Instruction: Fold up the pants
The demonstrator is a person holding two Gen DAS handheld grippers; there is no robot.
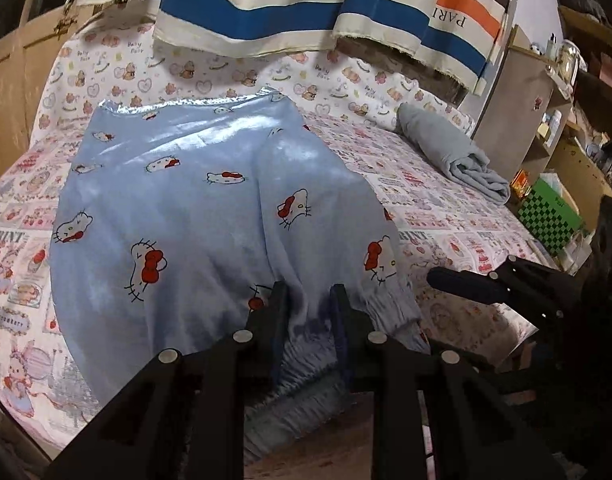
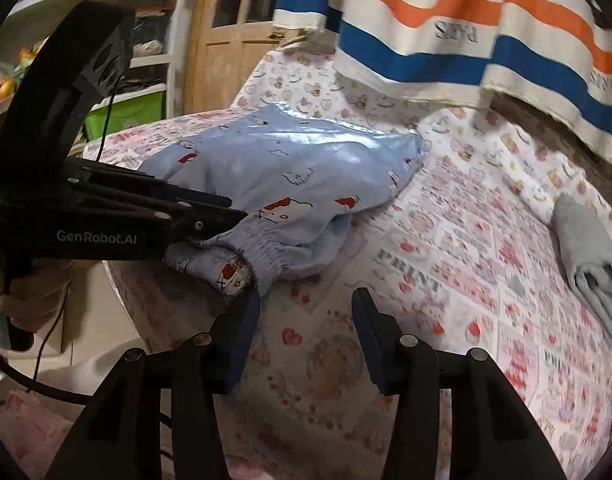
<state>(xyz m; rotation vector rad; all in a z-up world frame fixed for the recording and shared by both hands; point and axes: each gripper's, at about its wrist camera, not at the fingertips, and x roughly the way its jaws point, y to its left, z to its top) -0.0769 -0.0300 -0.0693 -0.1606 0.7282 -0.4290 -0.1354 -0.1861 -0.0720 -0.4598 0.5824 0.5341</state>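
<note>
Light blue pants [image 1: 210,200] with a cat print lie spread on the bed, hems toward the far side. My left gripper [image 1: 309,300] is shut on the gathered elastic band [image 1: 302,344] at the near end, with cloth bunched between its fingers. From the right wrist view the same left gripper [image 2: 236,210] pinches the pants [image 2: 298,168] at the bed's near left edge. My right gripper [image 2: 306,312] stands open over the printed bedsheet [image 2: 445,280], nothing between its pads. The elastic band [image 2: 258,252] ends just above its left finger [image 2: 242,332]. In the left wrist view the right gripper [image 1: 445,278] is beside the pants.
A rolled grey cloth [image 1: 457,152] lies on the bed's far right, also in the right wrist view as the grey cloth [image 2: 589,256]. A striped blue, orange and white cloth [image 1: 266,4] hangs over the far side. A shelf unit [image 1: 545,100] and a green checked box [image 1: 545,216] stand right of the bed.
</note>
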